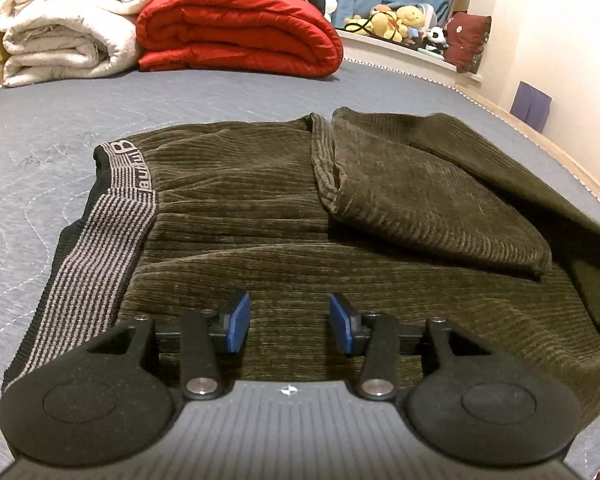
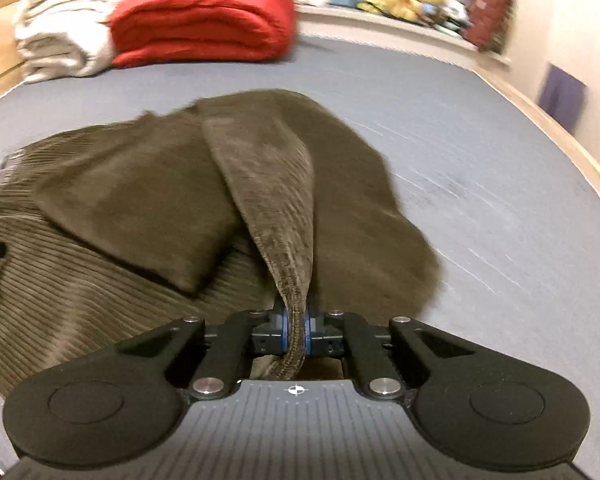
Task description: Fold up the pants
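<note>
We see the pants (image 1: 260, 220) lying on the bed (image 1: 220, 96), long axis running nine to three o'clock, the striped waistband (image 1: 100, 240) at nine and the legs folded back from three. Our left gripper (image 1: 289, 322) hangs over them, jaws wide apart and empty. Our right gripper (image 2: 296, 330) pinches a fold of the pants (image 2: 276, 200), lifted.

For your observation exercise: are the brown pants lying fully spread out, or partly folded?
Partly folded. One leg end of the pants lies doubled back over the rest, and the right gripper is shut on an edge, lifting it.
</note>
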`<state>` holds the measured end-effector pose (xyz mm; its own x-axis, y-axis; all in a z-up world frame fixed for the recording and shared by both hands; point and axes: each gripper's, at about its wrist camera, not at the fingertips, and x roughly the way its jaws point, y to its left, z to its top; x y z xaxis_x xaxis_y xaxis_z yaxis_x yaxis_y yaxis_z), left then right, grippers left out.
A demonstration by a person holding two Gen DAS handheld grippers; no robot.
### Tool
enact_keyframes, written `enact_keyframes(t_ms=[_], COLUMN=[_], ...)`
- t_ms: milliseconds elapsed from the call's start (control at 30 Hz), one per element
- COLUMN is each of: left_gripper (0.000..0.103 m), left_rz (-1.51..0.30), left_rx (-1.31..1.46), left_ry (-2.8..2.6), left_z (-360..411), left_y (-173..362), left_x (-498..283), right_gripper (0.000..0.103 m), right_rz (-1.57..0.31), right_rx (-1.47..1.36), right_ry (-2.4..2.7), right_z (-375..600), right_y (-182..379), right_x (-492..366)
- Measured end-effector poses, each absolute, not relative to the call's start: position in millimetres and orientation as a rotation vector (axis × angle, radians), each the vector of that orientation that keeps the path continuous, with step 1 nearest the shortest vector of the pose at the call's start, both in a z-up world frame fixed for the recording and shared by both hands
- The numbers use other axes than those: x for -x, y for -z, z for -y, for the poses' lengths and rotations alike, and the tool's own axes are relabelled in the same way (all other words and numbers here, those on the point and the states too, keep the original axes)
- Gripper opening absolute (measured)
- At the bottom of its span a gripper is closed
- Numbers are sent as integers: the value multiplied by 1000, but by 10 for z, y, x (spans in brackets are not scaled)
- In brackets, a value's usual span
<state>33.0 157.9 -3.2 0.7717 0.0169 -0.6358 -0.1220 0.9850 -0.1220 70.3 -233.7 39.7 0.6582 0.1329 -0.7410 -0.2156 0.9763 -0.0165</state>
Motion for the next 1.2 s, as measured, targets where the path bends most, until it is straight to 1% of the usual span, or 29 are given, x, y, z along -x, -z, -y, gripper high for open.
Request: enact_keyframes(t_ms=[67, 233, 333, 400, 433, 467, 533, 633, 700, 800, 867, 967, 1100, 1200], left_gripper=[49, 50, 52, 55, 57, 58, 60, 63, 64, 69, 70, 70, 71, 71], left_rz=[-691, -701, -708, -711, -712, -713, -713, -714, -714, -715, -716, -715, -715, -714], left_rx=[161, 151, 153, 144, 135, 126, 105, 83, 75, 57, 38, 30, 27, 14], left_ry=[-77, -67, -67, -65, -63, -61, -61, -59, -58, -51, -49, -48, -48, -47], left_z=[-1566, -1545, -1540, -1524, -1508, -1494, -1463, -1434, -1423, -1398, -1374, -1364, -1363, -1353], left_y=[38, 42, 53, 60, 65, 68, 81, 95, 105, 118, 125, 132, 134, 143], left_x=[-339, -359, -378, -385, -388, -388, -389, -394, -399, -406, -407, -410, -407, -410], right_gripper=[6, 7, 9, 11, 18, 24, 54, 71, 74, 75, 76, 77, 85, 85], right_rz=[-868, -1040, -1028, -986, -959, -929, -856, -757, -706, -673, -676, -688, -718, -746], right_rx=[99, 119, 175, 148, 122, 97, 44, -9, -29, -80, -77, -15, 106, 221], right_ry=[-173, -230, -293, -295, -286, -264, -201, -112, -63, -44, -57, -92, -141, -175], right_z=[2546, 2805, 2764, 2791, 2828, 2861, 2922, 3019, 3009, 2986, 2929, 2730, 2426, 2182], right_y=[-344, -100, -105, -201, -251, -303, -409, -551, -621, -605, -575, -536, -441, -332], right_x=[-596, -307, -136, -108, -93, -86, -96, -187, -268, -389, -465, -547, -659, -722])
